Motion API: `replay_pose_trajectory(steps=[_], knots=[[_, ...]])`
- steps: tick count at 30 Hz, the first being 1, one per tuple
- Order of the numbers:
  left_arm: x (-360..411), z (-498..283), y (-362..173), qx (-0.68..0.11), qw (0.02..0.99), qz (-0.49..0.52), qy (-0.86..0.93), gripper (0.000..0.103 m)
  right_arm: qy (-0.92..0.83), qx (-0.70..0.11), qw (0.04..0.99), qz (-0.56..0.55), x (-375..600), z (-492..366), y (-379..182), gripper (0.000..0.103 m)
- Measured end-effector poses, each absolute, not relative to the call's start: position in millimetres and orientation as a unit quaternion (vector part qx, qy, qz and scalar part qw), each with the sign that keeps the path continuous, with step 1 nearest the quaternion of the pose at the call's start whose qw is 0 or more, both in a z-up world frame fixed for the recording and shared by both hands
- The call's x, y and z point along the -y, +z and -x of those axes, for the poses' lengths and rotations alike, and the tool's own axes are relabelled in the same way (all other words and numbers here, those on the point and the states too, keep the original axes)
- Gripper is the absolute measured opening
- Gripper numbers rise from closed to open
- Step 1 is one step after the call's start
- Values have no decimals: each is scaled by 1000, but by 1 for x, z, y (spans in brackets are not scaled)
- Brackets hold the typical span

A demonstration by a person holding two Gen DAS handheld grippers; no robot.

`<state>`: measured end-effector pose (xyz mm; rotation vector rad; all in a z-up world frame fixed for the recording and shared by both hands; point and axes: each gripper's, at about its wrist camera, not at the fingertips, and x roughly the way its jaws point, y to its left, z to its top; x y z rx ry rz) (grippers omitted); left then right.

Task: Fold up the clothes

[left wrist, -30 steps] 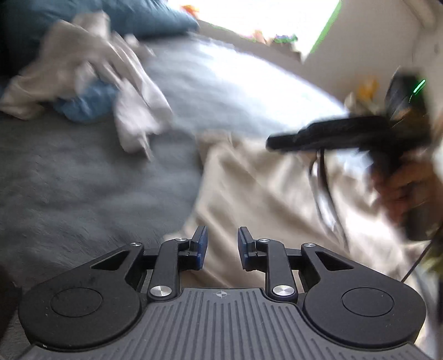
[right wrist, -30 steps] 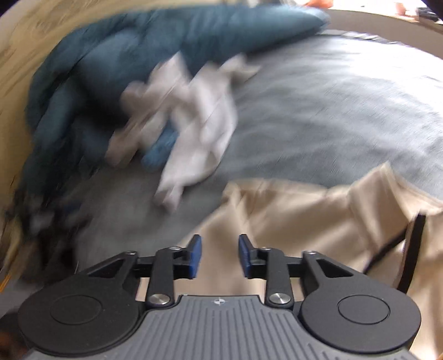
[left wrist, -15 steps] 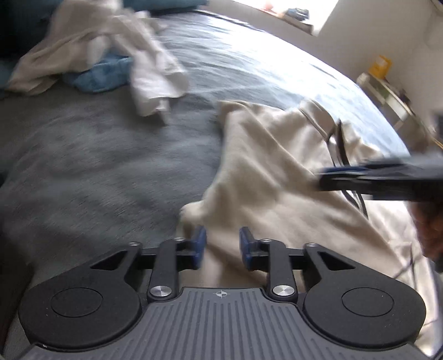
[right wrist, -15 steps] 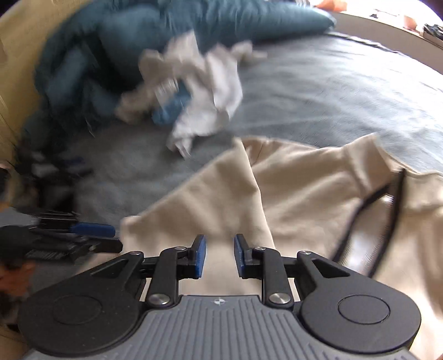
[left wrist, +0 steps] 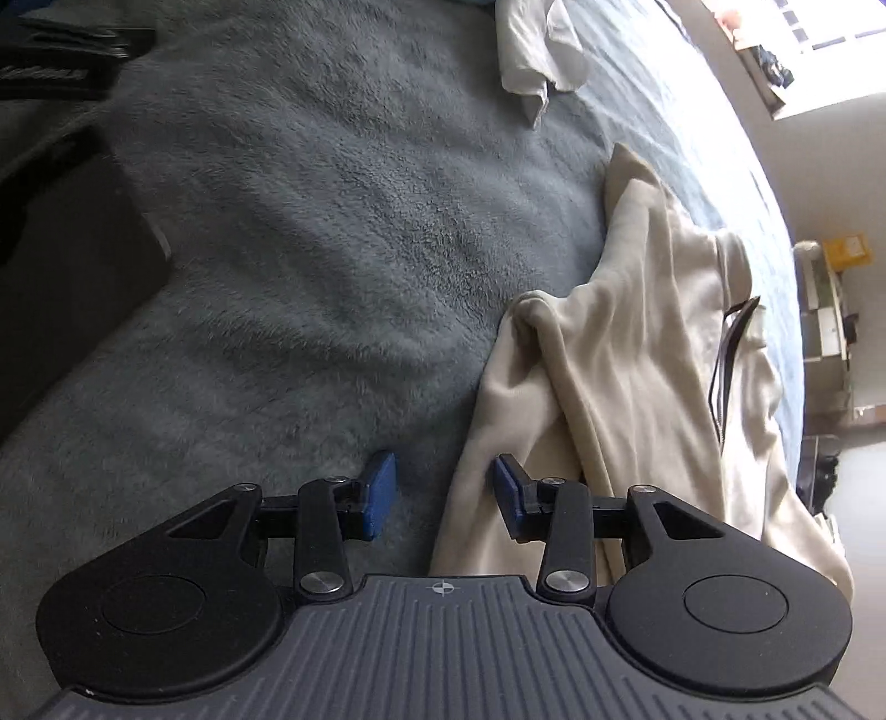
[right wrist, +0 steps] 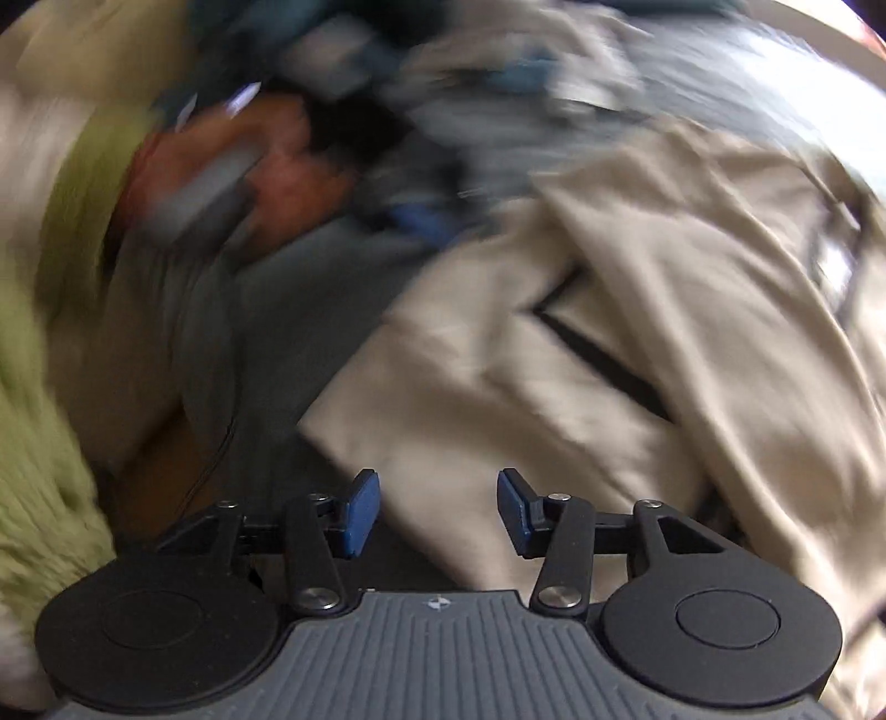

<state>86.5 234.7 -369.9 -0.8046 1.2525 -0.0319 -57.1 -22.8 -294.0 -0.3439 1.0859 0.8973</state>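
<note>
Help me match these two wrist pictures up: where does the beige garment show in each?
Left wrist: the beige garment fills the right half, its edge running down between the fingers.
Right wrist: blurred, the beige garment covers the centre and right.
Shared landmark: the garment's black trim, on the grey blanket.

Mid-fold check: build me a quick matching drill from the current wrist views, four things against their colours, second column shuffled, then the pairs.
Things:
1. garment being folded
2. blanket
3. gripper pads
4. crumpled cloth at the top of the left wrist view

Colours:
A. blue
B. white
C. beige with dark trim
D. grey-blue, fuzzy

Pairs: 1-C, 2-D, 3-A, 4-B
</note>
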Motion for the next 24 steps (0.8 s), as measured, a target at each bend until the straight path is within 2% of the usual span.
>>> replay_pose_trajectory(steps=[8,13,14,15,16,17,18,20,24], knots=[[-231,-105,-369,-590,728,349,-32,39,440,-388,736,336,-27,102,-322,58],[-224,-107,-373,-582,725,368,-16,39,440,-347,726,398,-46,112,-350,60],[-223,-107,-373,-579,727,369,-13,37,440,-336,725,410,-49,115,-353,59],[-222,-106,-372,-578,729,367,-11,31,441,-330,726,413,-50,116,-354,59],[-220,-105,-371,-576,732,363,-9,24,444,-334,727,404,-50,115,-352,47],[-219,-104,-370,-573,735,362,-10,11,447,-347,728,387,-49,113,-349,24],[-218,-103,-368,-570,738,362,-12,7,448,-357,729,375,-48,111,-346,13],[-214,-102,-363,-565,747,352,-12,3,449,-369,726,367,-46,109,-337,9],[-207,-98,-351,-560,762,326,-3,3,454,-409,721,326,-39,100,-327,8]])
